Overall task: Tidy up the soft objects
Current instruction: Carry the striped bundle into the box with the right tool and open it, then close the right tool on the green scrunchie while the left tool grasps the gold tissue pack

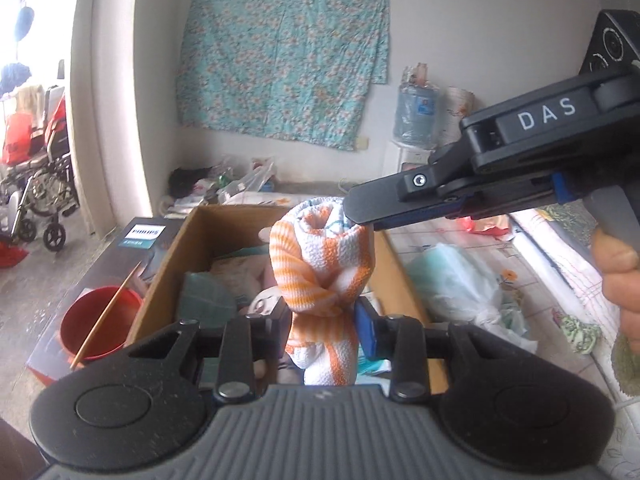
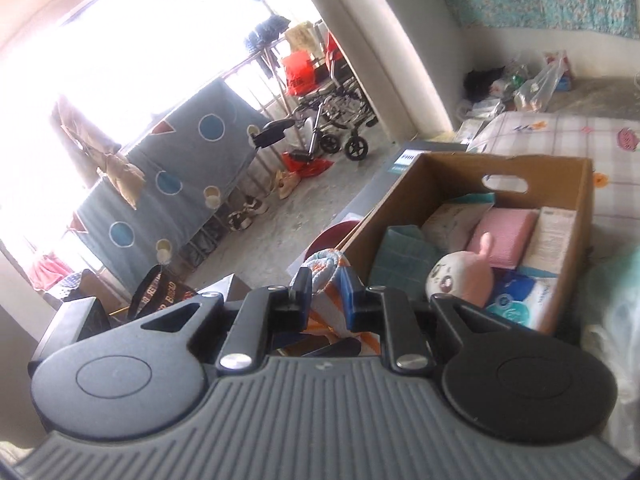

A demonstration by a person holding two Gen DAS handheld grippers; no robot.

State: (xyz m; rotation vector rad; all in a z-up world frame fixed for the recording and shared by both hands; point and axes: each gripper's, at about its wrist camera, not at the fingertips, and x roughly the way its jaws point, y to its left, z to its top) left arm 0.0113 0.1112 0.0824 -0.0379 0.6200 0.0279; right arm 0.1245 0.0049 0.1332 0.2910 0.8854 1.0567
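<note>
Left hand-held gripper (image 1: 324, 320) and right hand-held gripper (image 1: 352, 218) are both pinching our rolled orange-striped towel (image 1: 320, 264) over the cardboard box (image 2: 568, 184); plush toy (image 2: 460, 276) is lying inside, red bucket (image 1: 100, 320) beside.

A rolled towel (image 1: 320, 264), striped in orange and white with a waffle-like weave, is held upright above an open cardboard box (image 1: 176, 264). Its upper end is coiled into a round spiral, with a pale blue edge seen at the centre of the coil; the middle is pinched narrow, and the lower end hangs down loosely. In the right wrist view the same towel (image 2: 326, 276) is seen end-on, its blue-and-white spiral just beside the box's near left wall. The box (image 2: 576, 196) stands on a patterned bed cover and is partly filled: a pink plush toy (image 2: 464, 276), a pink folded cloth (image 2: 506, 236) and a teal cloth (image 2: 400, 256) are packed inside.
</note>
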